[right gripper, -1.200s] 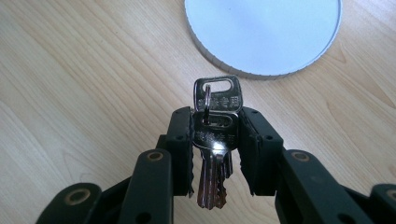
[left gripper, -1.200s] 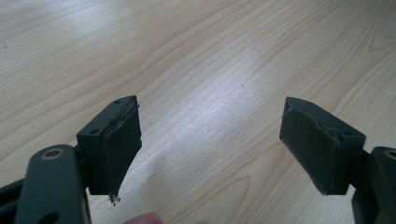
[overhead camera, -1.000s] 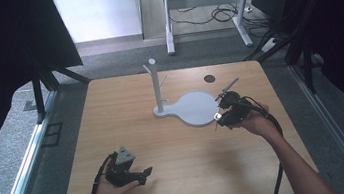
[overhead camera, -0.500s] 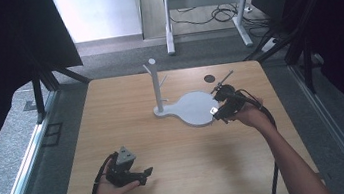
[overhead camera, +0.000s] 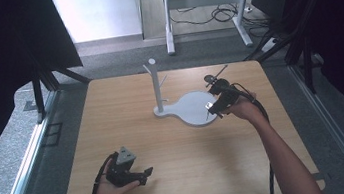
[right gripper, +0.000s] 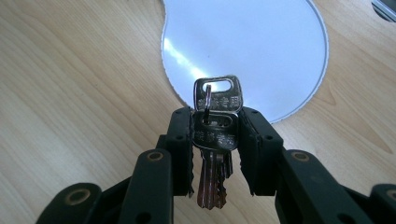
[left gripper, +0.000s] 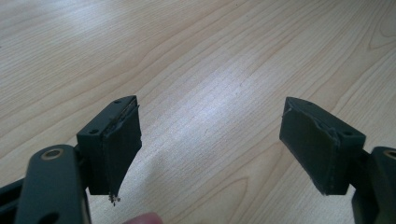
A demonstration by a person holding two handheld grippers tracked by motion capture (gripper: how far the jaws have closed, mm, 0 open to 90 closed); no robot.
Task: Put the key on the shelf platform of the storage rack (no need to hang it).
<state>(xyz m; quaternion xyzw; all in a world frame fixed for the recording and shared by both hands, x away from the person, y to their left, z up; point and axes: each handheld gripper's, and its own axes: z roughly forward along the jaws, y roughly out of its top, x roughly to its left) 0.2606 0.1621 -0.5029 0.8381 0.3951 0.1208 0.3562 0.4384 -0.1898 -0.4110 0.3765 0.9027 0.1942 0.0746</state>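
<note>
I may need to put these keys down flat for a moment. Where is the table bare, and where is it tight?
Bare wood runs left of the white stand and between the left gripper and its round base. It is tight at the base's right edge, where the right gripper holds the keys.

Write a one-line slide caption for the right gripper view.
Right gripper clamps a bunch of keys in its jaws, above the round white base of the stand on the wooden table.
</note>
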